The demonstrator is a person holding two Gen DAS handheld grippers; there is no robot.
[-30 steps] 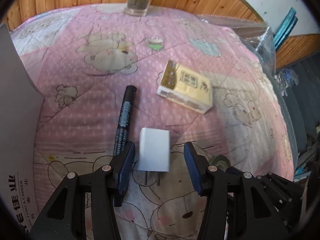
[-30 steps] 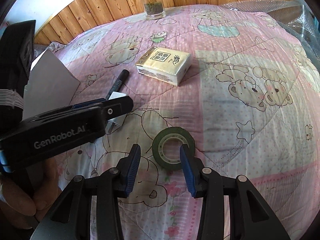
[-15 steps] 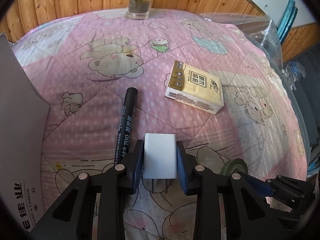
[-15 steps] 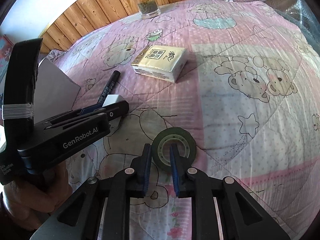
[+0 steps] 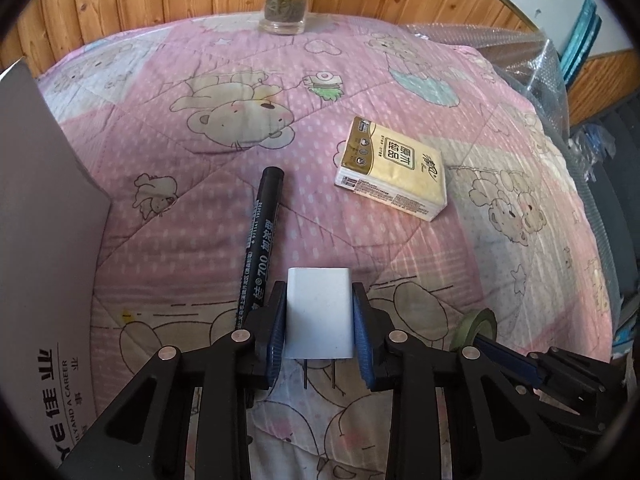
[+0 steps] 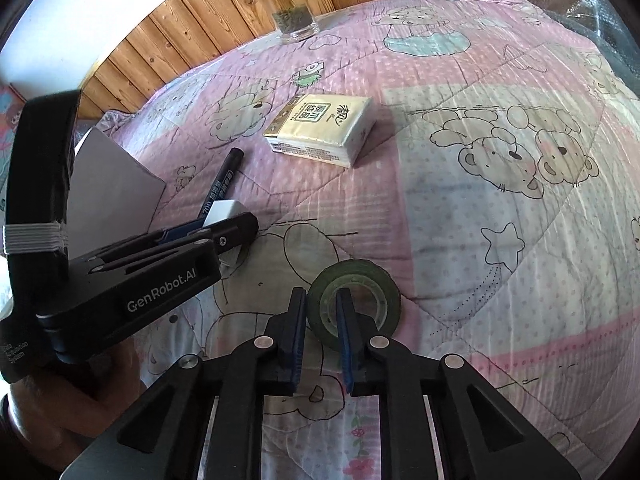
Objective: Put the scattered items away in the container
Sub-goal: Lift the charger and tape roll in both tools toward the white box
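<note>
A white plug-in charger (image 5: 319, 320) sits between the pads of my left gripper (image 5: 319, 294), prongs toward the camera; the jaws are closing and press its two sides. The right wrist view shows the same charger (image 6: 224, 210) at the left gripper's tips (image 6: 240, 222). My right gripper (image 6: 320, 294) is shut on the near wall of a green tape roll (image 6: 372, 288), one finger inside the ring and one outside. A black marker (image 5: 262, 232) lies just left of the charger. A yellow tissue pack (image 5: 394, 168) lies farther back. The grey box (image 5: 44, 220) stands at the left.
All of this lies on a pink bear-print quilt (image 5: 200, 80). A glass jar (image 5: 284, 12) stands at the far edge against the wooden wall. Bubble wrap (image 5: 532, 64) covers the right edge. A person's hand (image 6: 52, 412) holds the left gripper.
Both grippers went from open to closed: the left around the white charger, the right onto the tape roll's near wall. Neither item has left the quilt.
</note>
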